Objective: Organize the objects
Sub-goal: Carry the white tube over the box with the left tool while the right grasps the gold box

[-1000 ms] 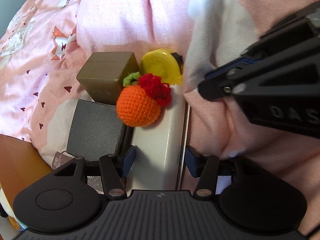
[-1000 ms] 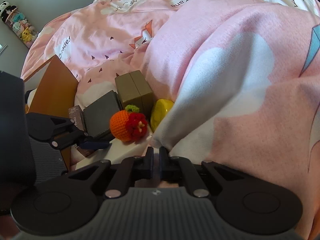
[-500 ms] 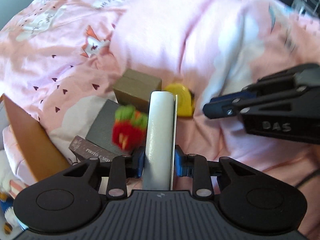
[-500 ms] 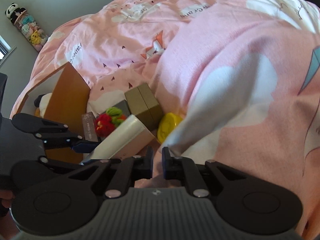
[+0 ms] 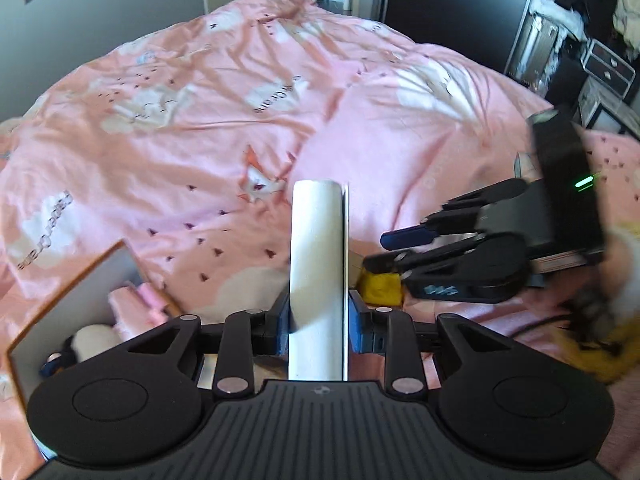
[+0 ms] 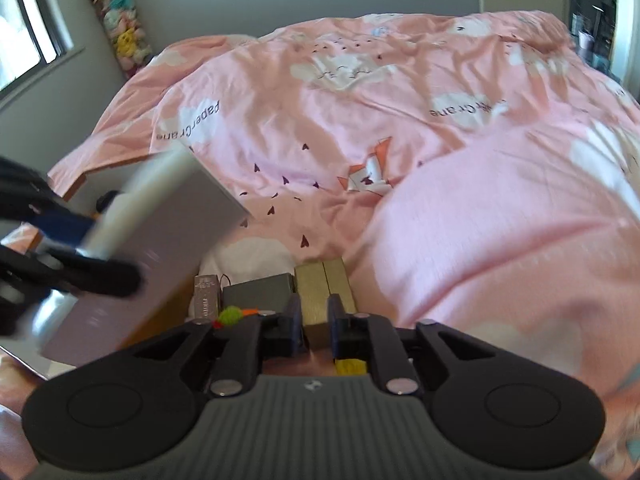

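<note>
Bright daylight enters from a window (image 6: pixel 28 32) at the right view's upper left, washing the pink printed bedcover (image 6: pixel 360 128). Fisheye bending curves the edges; motion blur smears the white flat box (image 6: pixel 160 216).

boxes (image 6: pixel 322 288) on bed (image 6: pixel 360 120) | cardboard box (image 5: pixel 68 300) left of them

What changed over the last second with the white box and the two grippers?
The left gripper closed its fingers on the white box and lifted it off the bed; the crocheted toy that sat on it tumbled off. The right gripper, shut a second ago, is opening with nothing between its fingers. The olive box, grey box and yellow tape measure stayed put on the pink duvet.
</note>
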`<action>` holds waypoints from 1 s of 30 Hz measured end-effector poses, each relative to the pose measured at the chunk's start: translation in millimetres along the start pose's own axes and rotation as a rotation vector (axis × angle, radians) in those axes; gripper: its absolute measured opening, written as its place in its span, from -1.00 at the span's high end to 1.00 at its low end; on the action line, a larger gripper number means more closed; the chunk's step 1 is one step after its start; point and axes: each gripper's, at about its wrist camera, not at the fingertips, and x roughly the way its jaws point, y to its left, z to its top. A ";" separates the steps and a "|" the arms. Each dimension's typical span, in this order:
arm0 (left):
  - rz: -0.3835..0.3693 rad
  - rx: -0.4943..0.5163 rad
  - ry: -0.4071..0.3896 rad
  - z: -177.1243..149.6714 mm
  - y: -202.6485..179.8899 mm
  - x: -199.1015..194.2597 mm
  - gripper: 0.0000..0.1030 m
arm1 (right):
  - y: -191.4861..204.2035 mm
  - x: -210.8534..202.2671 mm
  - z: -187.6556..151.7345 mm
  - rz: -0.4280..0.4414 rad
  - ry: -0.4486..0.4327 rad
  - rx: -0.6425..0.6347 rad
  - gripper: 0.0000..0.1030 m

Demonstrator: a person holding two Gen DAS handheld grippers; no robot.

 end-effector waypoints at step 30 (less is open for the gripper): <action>0.125 0.388 0.446 -87.7 75.8 23.7 0.37 | 29.2 32.7 49.2 0.023 0.082 -0.152 0.09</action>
